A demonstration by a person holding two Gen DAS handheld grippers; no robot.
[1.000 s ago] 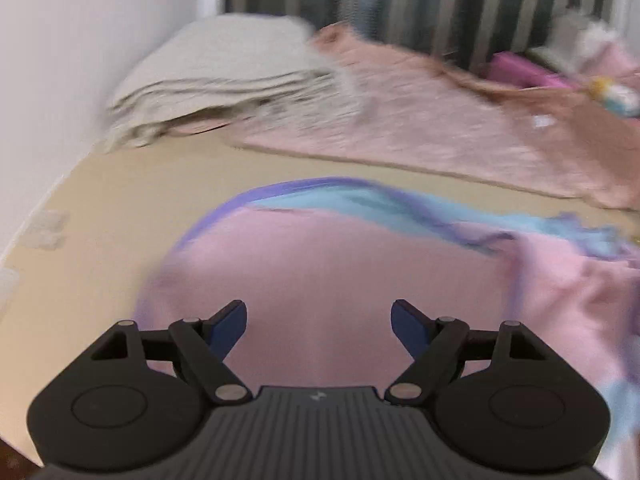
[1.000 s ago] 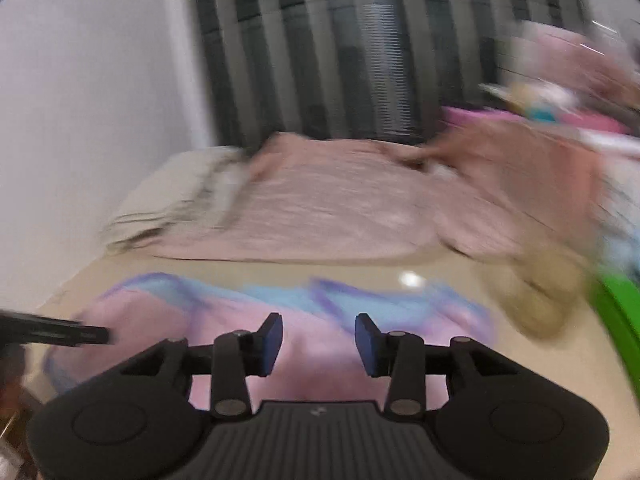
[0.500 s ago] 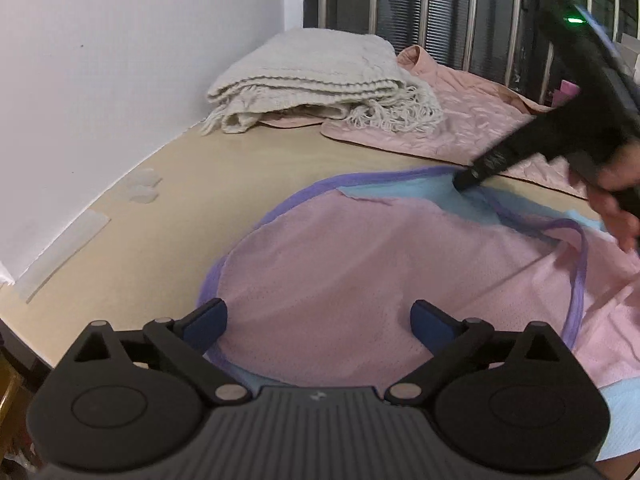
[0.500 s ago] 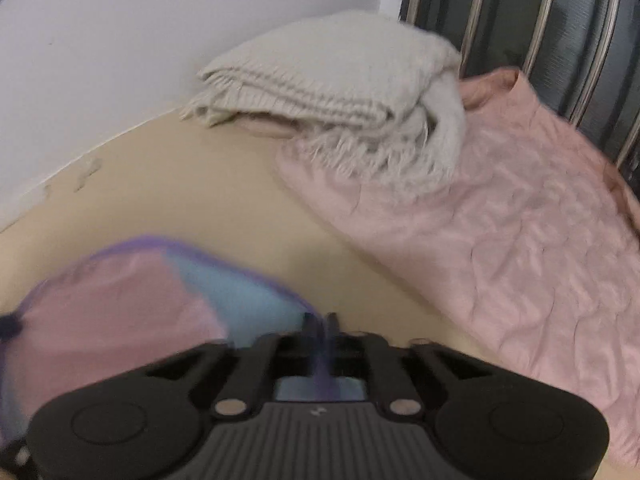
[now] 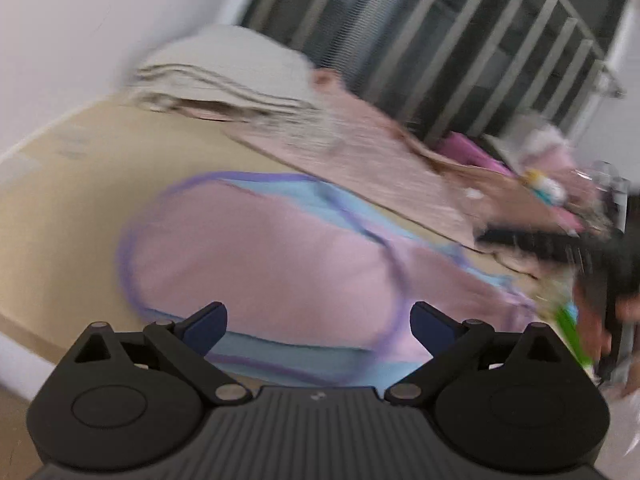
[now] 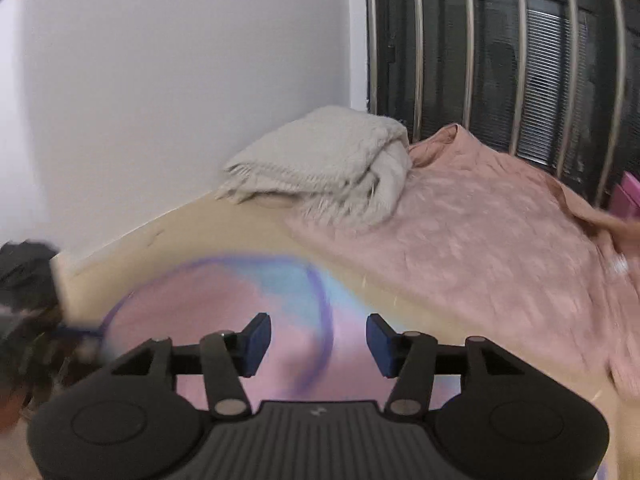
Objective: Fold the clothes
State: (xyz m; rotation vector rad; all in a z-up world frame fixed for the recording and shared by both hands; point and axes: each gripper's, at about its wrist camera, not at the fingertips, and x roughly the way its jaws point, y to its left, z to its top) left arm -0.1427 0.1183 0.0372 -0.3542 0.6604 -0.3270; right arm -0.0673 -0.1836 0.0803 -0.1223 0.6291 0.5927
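2 claws hover over the pink garment [image 5: 280,264]: left claw [image 5: 319,322] wide, right claw [image 6: 319,344] opening (both empty).

The right gripper [image 6: 318,344], clamped on the purple-trimmed edge of the pink and light-blue mesh garment [image 6: 224,312] half a second ago, has let it go; its jaws are opening, nothing between them. The left gripper [image 5: 318,322] has spread wide.

Pink garment [image 5: 280,264] (purple-edged, blue lining) lies flat on tabletop [image 5: 72,216].
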